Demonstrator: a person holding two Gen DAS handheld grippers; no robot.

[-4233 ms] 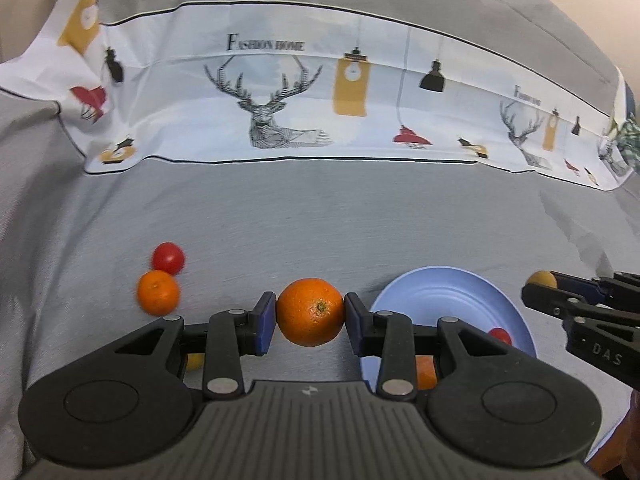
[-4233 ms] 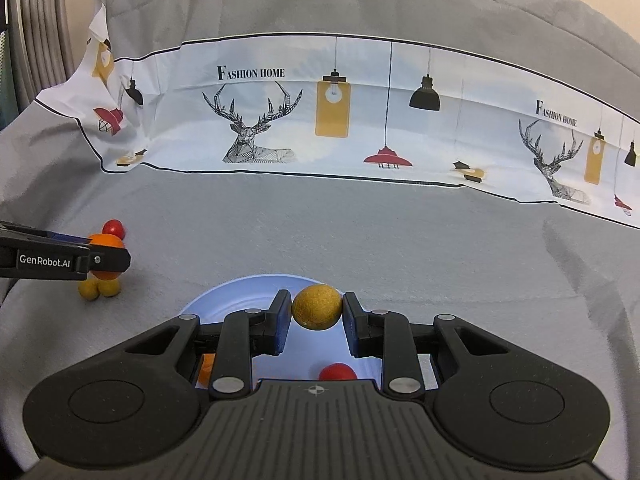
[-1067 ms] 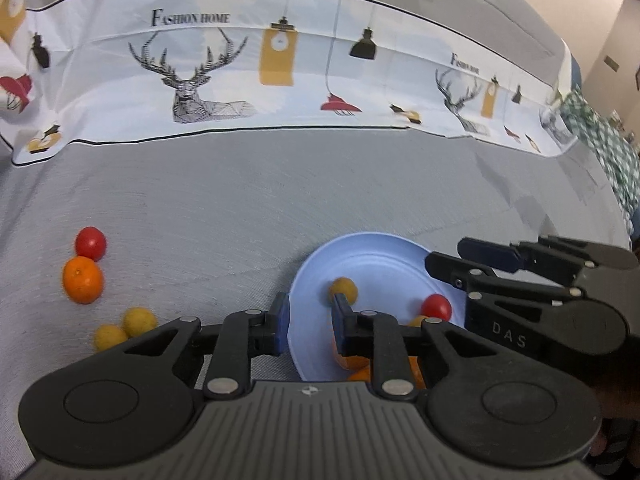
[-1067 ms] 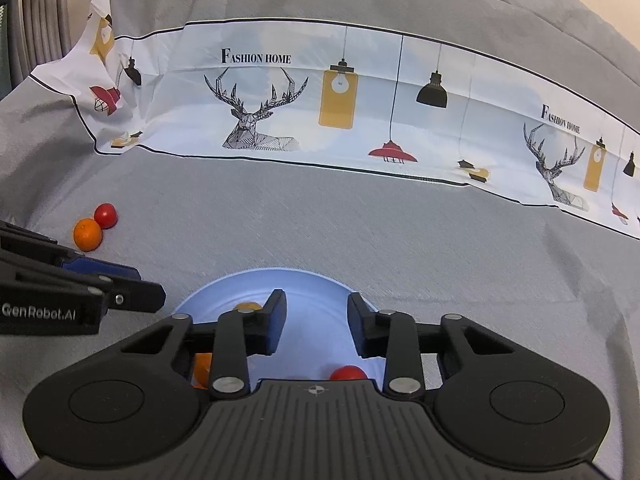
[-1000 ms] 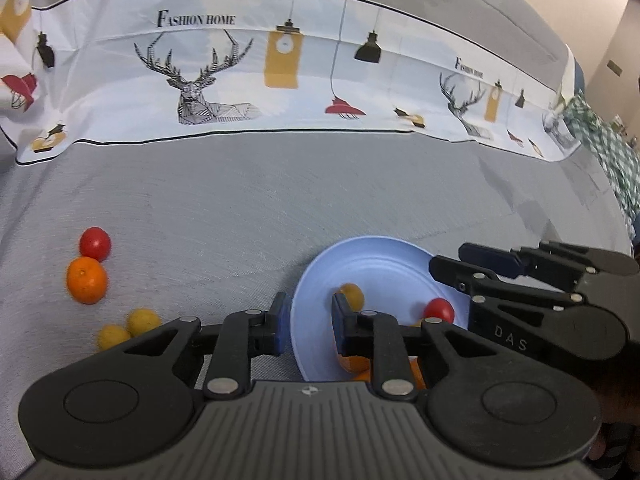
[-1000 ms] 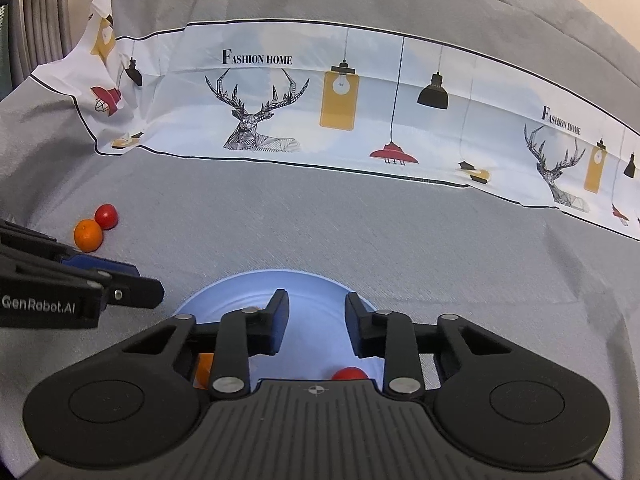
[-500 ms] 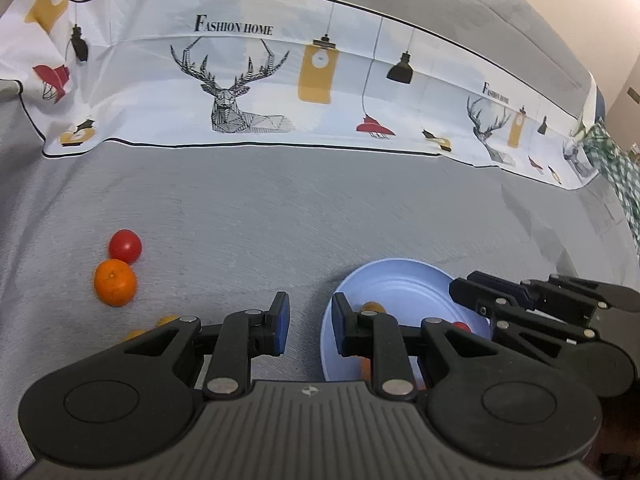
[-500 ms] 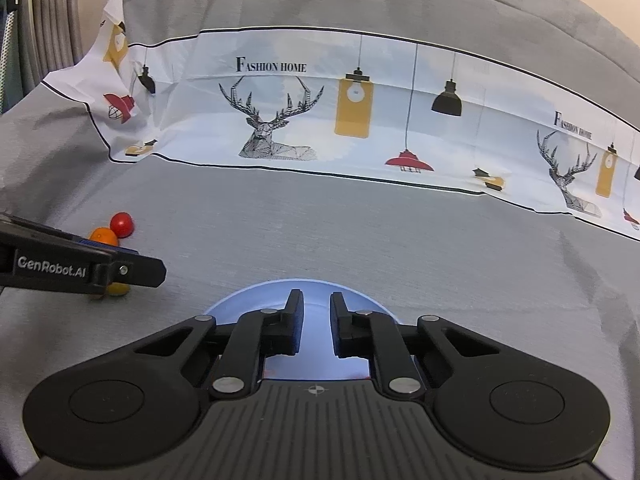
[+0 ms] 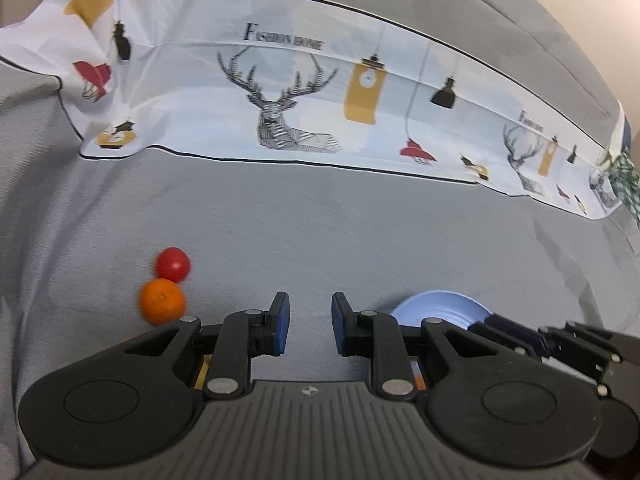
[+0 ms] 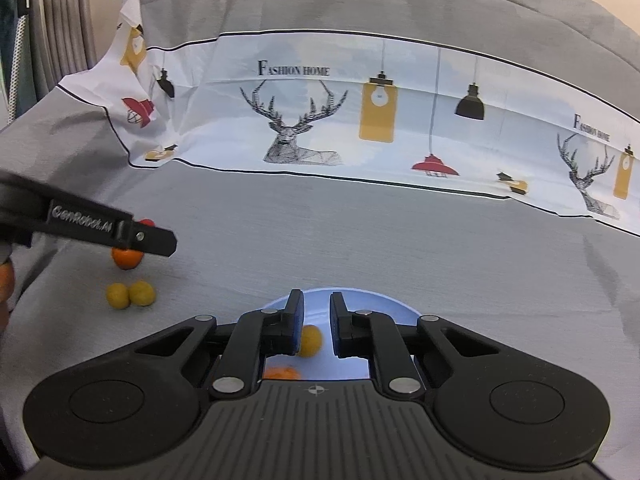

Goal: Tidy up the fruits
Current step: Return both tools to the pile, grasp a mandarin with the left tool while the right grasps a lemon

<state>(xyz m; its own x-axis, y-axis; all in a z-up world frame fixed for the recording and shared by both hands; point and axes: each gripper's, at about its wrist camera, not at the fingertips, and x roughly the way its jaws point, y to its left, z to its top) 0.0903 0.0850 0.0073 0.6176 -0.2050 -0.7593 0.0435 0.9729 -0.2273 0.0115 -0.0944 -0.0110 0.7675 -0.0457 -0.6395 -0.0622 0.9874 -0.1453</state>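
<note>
Left wrist view: left gripper (image 9: 306, 322) parted, empty; orange (image 9: 161, 302) touching red tomato (image 9: 172, 264) toward grey cloth's (image 9: 360, 232) left edge. Right gripper (image 10: 316, 322) clenched, empty, over blue plate (image 10: 372, 300) holding yellow fruit (image 10: 310, 341).

Grey bed cover (image 9: 360, 232), printed cloth (image 9: 320, 92), blue plate (image 9: 440, 312), loose orange (image 9: 161, 302), tomato (image 9: 172, 264)

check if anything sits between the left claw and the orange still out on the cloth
Nothing visible does. The left claw is empty, with only bare grey cloth between it and the orange; the tomato sits behind the orange.
</note>
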